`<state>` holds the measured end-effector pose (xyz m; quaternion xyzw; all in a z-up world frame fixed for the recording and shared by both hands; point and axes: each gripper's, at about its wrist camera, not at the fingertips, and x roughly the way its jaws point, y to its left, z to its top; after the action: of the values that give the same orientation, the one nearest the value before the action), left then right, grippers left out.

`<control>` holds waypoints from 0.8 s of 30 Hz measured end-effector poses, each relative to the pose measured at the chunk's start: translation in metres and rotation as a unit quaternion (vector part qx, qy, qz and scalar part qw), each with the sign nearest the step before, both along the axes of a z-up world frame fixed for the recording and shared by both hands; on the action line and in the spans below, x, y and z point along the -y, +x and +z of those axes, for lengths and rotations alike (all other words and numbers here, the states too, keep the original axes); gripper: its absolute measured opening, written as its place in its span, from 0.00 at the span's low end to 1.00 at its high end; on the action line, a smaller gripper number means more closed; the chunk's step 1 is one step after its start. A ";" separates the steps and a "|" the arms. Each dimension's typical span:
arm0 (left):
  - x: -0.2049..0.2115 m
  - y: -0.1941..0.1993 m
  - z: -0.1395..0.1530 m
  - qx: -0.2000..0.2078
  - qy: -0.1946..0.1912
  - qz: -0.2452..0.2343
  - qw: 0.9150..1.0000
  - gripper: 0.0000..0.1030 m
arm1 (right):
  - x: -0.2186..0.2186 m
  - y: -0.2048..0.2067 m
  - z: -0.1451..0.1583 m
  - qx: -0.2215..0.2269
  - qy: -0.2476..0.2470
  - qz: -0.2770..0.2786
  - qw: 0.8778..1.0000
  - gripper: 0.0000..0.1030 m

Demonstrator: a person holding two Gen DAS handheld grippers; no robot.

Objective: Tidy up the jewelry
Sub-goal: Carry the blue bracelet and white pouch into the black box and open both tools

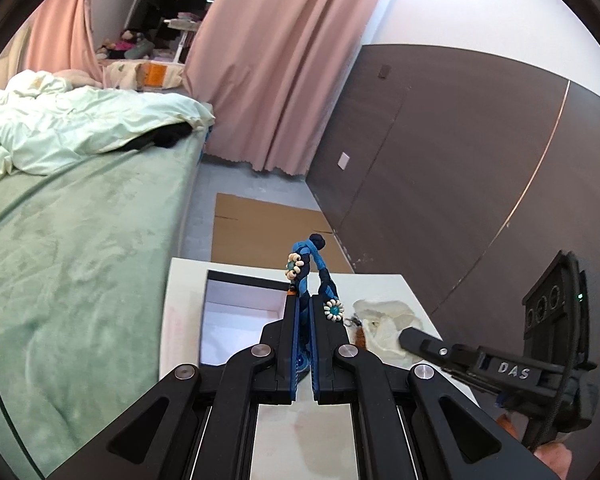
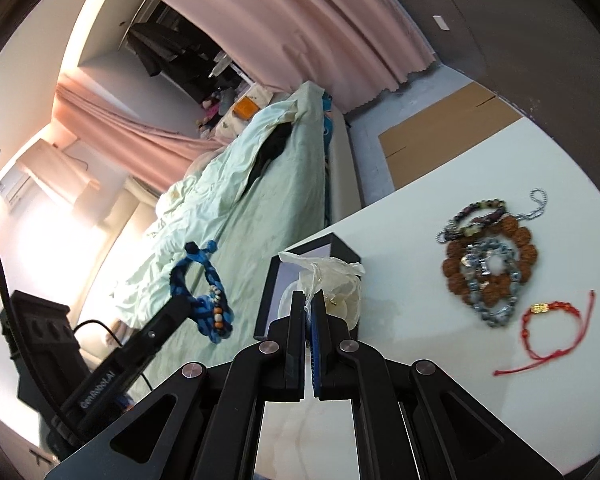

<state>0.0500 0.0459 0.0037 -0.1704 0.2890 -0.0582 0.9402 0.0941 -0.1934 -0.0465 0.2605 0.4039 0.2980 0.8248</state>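
**K:** Blue braided bracelet (image 1: 312, 276) is clamped in the left gripper (image 1: 305, 300). Jaws closed on the cord, loop sticking up past the tips, two small bead flowers on it. It's held in the air over the far edge of the white table (image 1: 184, 320), above the open box (image 1: 240, 312).

**M:** Right side?

**K:** Right gripper (image 2: 309, 300) is pinched on a crumpled clear plastic bag (image 2: 332, 280). Thin film caught between the jaws, rest of the bag bunched just past the tips. Something small and gold-coloured inside, too small to identify.

**M:** Box position?

**K:** Dark-rimmed, white inside, at the table corner nearest the bed (image 1: 80, 260). From the right wrist view the bag sits in front of the box (image 2: 340, 250) and covers most of its opening.

**M:** Remaining jewelry?

**K:** Pile on the table (image 2: 420, 340) to the right of the right gripper, well apart from the box. Brown seed-bead bracelet (image 2: 520, 240) with a grey stone-bead bracelet (image 2: 496, 312) lying on it, a dark multicolour bead strand (image 2: 472, 216) at the far side, a silver ball chain (image 2: 538, 204) beside that. Red cord bracelet (image 2: 556, 320) with a gold charm lies just beside the pile, near side.

**M:** Grippers touching each other?

**K:** No. Left gripper (image 2: 180, 300) sits left of the right one, apart.
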 end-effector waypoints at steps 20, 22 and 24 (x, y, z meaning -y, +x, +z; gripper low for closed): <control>-0.049 0.015 0.000 -0.005 -0.027 0.047 0.999 0.04 | -0.055 0.035 -0.024 -0.031 0.026 0.045 0.998 0.08; -0.047 0.018 -0.002 -0.008 -0.027 0.045 0.999 0.04 | -0.060 0.041 -0.031 -0.057 0.018 0.056 0.997 0.35; -0.044 0.022 -0.005 -0.011 -0.026 0.042 0.999 0.04 | -0.055 0.044 -0.037 -0.073 0.015 0.040 0.996 0.61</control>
<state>0.0724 0.0900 -0.0014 -0.2078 0.2905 -0.0244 0.9337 0.1380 -0.1384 -0.0832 0.2777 0.4685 0.3175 0.7763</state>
